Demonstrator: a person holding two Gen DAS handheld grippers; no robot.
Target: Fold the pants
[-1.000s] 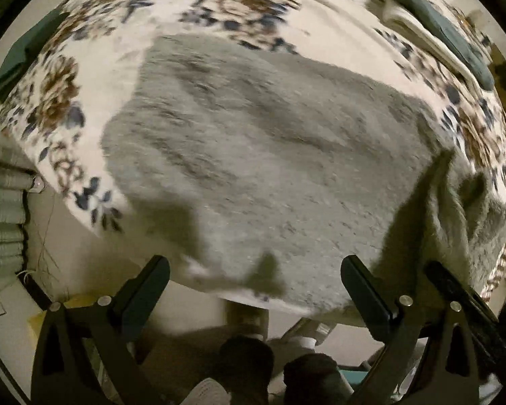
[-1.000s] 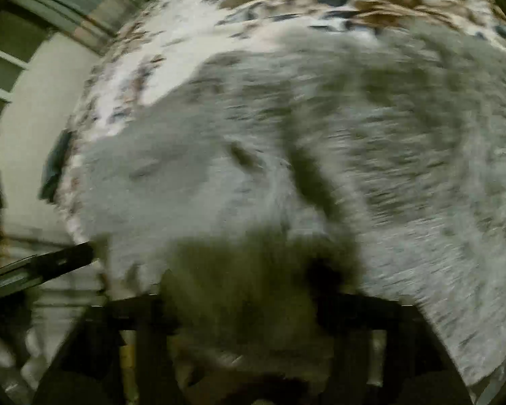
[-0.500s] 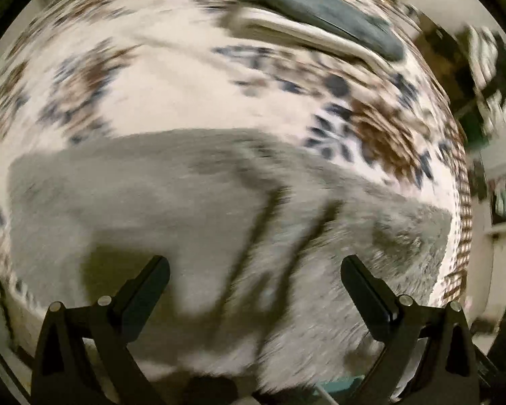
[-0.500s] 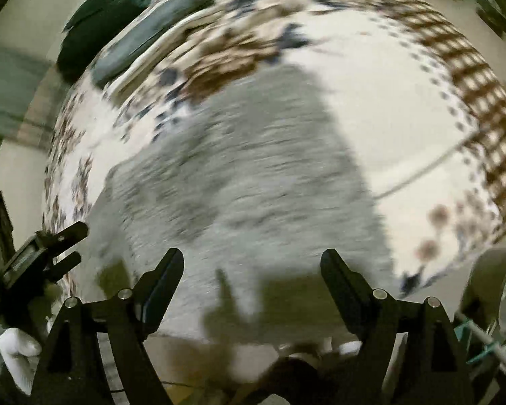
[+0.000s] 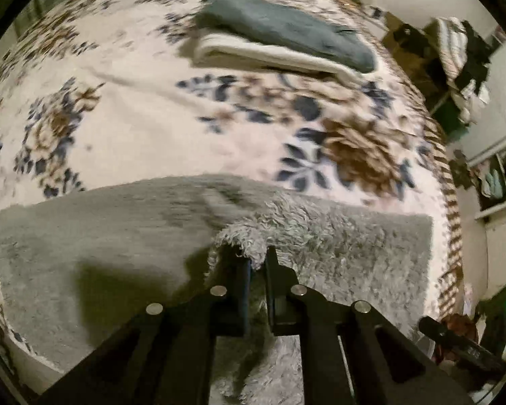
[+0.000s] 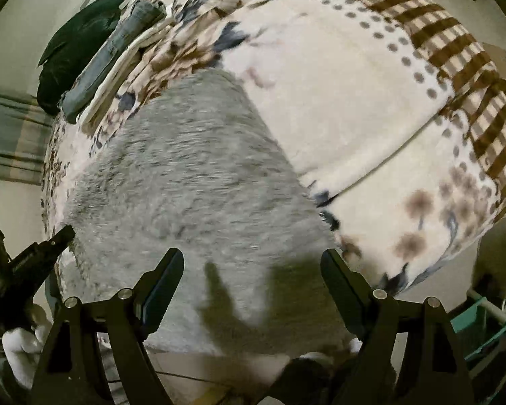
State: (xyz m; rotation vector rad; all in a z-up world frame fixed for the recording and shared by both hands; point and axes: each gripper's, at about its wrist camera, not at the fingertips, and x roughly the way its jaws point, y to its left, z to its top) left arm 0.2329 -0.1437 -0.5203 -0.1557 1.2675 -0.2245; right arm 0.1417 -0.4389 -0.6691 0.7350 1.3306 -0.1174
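Step in hand, by my reading: mid-fold, w/ one edge of the pants (image 5: 320, 246) picked up for carrying over. The pants are grey, fuzzy, lying flat on the floral blanket (image 5: 145, 128) at the near side of the bed, already a roughly rectangular slab in the left wrist view. Left gripper (image 5: 258, 263): tongs together, clamped on a raised lip of the pants' near edge; the fabric humps up over the tips and drapes down between the arms. Right gripper (image 6: 253, 270): tongs wide apart, holding nothing, poised above the near end of the pants (image 6: 192, 182), apart from the cloth as far as I can tell; shadow of the tool falls on the fabric. Next move likely calls for the right tool to take a matching bite on the same edge so both corners lift level, then carry across to the far edge w/o dragging the lower layer; a one-sided lift would prob. skew the fold. Containers: none in view that hold anything. Only stacked item noted is a dark folded garment (image 5: 286, 37) atop a cream folded one (image 5: 270, 55) at the far side of the bed, well apart from the work.
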